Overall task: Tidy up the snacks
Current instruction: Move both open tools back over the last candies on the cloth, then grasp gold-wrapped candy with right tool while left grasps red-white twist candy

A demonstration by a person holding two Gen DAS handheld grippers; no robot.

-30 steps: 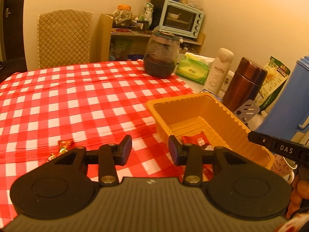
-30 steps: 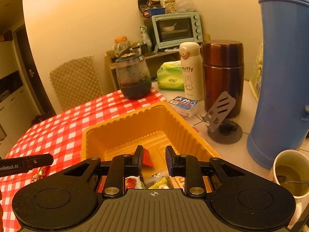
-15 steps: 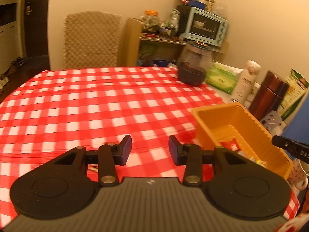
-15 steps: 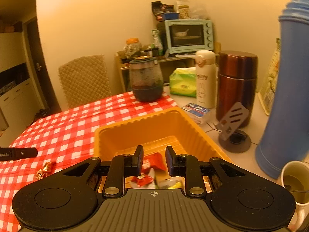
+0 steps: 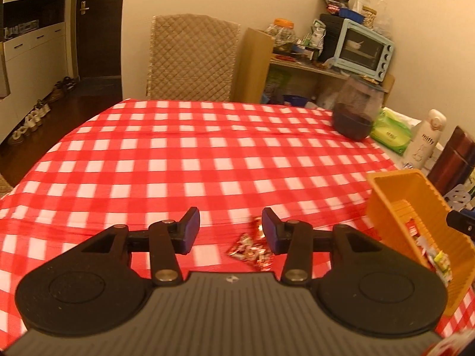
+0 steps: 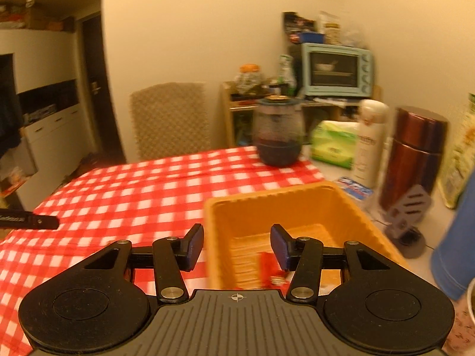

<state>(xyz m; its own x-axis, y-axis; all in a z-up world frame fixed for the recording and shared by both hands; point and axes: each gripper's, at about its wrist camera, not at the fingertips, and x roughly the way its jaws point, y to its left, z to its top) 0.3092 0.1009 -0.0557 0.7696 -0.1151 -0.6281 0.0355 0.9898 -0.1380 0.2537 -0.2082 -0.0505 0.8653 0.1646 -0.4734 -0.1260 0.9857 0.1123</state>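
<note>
An orange plastic bin (image 6: 285, 207) stands on the red checked tablecloth (image 5: 190, 160), with red and yellow snack packets (image 6: 267, 267) lying inside. My right gripper (image 6: 237, 244) hovers over the bin's near left corner; its jaws are opening and nothing is between them. In the left wrist view the bin (image 5: 415, 207) sits at the far right. A small heap of wrapped candies (image 5: 252, 246) lies on the cloth just below and between my left gripper (image 5: 231, 228), whose jaws are opening with nothing gripped. The left gripper's tip (image 6: 29, 221) shows at the left edge of the right wrist view.
A dark glass jar (image 6: 279, 133), green tissue pack (image 6: 334, 144), white bottle (image 6: 369, 142), brown thermos (image 6: 415, 154) and blue jug (image 6: 457, 237) stand along the table's right side. A phone stand (image 6: 408, 219) sits beside the bin. A quilted chair (image 5: 191, 59) is behind the table.
The right gripper's jaws have gone from shut to apart, and its view swung left off the bin's middle. The left gripper swung left, away from the bin, over the candies.
</note>
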